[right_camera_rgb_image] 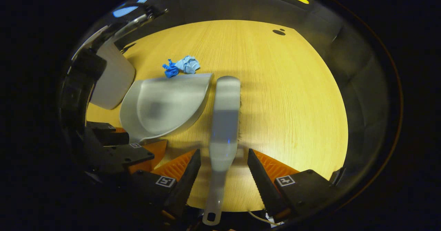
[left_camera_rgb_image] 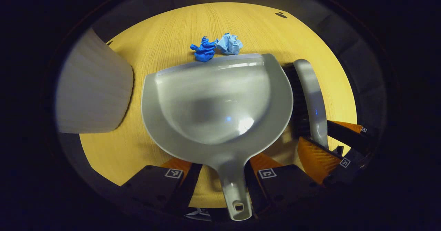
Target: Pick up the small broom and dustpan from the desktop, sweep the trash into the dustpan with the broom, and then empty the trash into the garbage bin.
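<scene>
Grey plastic dustpan (left_camera_rgb_image: pixel 217 103) sits flat on the yellow wood-grain desktop (left_camera_rgb_image: pixel 165 41), handle toward the left gripper (left_camera_rgb_image: pixel 220 176), front lip just short of the trash. Going L to R w/ dustpan as landmark: off its left side, a pale ribbed garbage bin (left_camera_rgb_image: pixel 93 90), near but apart; at its front lip, dark blue crumpled wad (left_camera_rgb_image: pixel 204 49) touching a light blue crumpled paper ball (left_camera_rgb_image: pixel 229 44); along its right edge, the grey-backed small broom (right_camera_rgb_image: pixel 224 121) w/ dark bristles, lying flat, nearly touching. Left gripper: fingers spread either side of dustpan handle, not clamped. Right gripper (right_camera_rgb_image: pixel 222 169): fingers likewise apart, straddling broom handle, no squeeze yet. Handling, my guess: both tools light, stiff, smooth plastic, prob. a bit slippery, so grab mid-handle, not the end loop. Trash is soft & v. light, may skid or roll off the lip. In the way: bin crowds dustpan's left, broom & pan lie close, so grippers could bump.
</scene>
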The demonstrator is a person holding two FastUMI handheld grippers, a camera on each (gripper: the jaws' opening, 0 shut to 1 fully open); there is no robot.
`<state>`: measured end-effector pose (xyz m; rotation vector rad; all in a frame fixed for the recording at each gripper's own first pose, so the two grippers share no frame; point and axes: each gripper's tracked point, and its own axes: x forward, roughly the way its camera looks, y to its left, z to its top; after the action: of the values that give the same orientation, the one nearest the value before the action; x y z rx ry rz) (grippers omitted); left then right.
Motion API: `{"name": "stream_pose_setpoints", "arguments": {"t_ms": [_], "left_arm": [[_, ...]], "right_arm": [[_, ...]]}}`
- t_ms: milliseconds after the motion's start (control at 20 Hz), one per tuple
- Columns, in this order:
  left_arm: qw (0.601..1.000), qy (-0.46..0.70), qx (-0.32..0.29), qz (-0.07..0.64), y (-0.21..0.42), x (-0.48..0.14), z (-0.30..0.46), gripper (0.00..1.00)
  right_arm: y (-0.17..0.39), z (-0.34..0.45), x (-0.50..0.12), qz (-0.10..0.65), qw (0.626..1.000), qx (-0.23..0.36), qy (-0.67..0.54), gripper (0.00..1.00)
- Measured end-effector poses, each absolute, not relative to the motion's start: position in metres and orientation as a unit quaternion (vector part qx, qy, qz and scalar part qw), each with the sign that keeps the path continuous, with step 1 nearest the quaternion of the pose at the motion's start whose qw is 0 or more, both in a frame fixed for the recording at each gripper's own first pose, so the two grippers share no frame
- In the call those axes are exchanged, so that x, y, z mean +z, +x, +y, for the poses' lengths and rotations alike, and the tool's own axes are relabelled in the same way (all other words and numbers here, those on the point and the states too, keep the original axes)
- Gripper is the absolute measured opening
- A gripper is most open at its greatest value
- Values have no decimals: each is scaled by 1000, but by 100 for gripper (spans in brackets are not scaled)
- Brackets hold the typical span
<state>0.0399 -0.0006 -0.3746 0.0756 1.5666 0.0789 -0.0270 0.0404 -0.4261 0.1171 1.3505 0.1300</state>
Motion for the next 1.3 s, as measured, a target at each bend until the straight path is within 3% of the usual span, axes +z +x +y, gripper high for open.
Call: {"name": "stream_pose_setpoints", "arguments": {"t_ms": [50, 100, 150, 200, 350, 400, 500, 550, 600, 650, 850, 900, 950, 1050, 1100, 1300], "left_arm": [[706, 31, 39, 706, 39, -377, 2, 62], [702, 27, 40, 711, 40, -373, 3, 54], [695, 25, 40, 717, 41, -372, 4, 51], [690, 24, 40, 722, 41, -373, 4, 49], [684, 25, 40, 728, 45, -371, 4, 46], [685, 25, 39, 727, 41, -374, 5, 44], [687, 20, 44, 725, 41, -373, 5, 43], [687, 20, 44, 726, 40, -374, 6, 36], [689, 18, 43, 723, 39, -371, 7, 37], [689, 17, 41, 724, 39, -375, 8, 35], [687, 24, 9, 726, 37, -369, 10, 31], [687, 28, -1, 726, 36, -369, 12, 30], [688, 32, -14, 725, 36, -369, 13, 31], [691, 26, -34, 722, 34, -370, 16, 28], [697, 29, -48, 715, 33, -371, 18, 28], [702, 67, -93, 703, 11, -371, 40, 27]], "right_arm": [[-30, 40, -431, 634, 769, 57, 52, 87], [-34, 40, -434, 652, 754, 55, 50, 87], [-37, 42, -437, 665, 743, 50, 55, 78], [-38, 38, -440, 673, 737, 39, 50, 87], [-46, 34, -451, 692, 720, 30, 38, 87], [-52, 35, -453, 702, 711, 29, 41, 96], [-51, 37, -456, 702, 711, 29, 43, 79], [-50, 38, -455, 703, 710, 32, 40, 87], [-49, 40, -455, 702, 710, 38, 37, 76], [-50, 43, -454, 705, 707, 45, 33, 77], [-47, 49, -456, 712, 699, 68, 15, 36], [-47, 49, -456, 712, 698, 77, 8, 40], [-47, 48, -454, 711, 698, 83, 7, 34], [-49, 49, -453, 712, 696, 91, 22, 34], [-48, 48, -453, 716, 691, 96, 31, 29], [-53, 40, -450, 718, 683, 131, 40, 22]]}}
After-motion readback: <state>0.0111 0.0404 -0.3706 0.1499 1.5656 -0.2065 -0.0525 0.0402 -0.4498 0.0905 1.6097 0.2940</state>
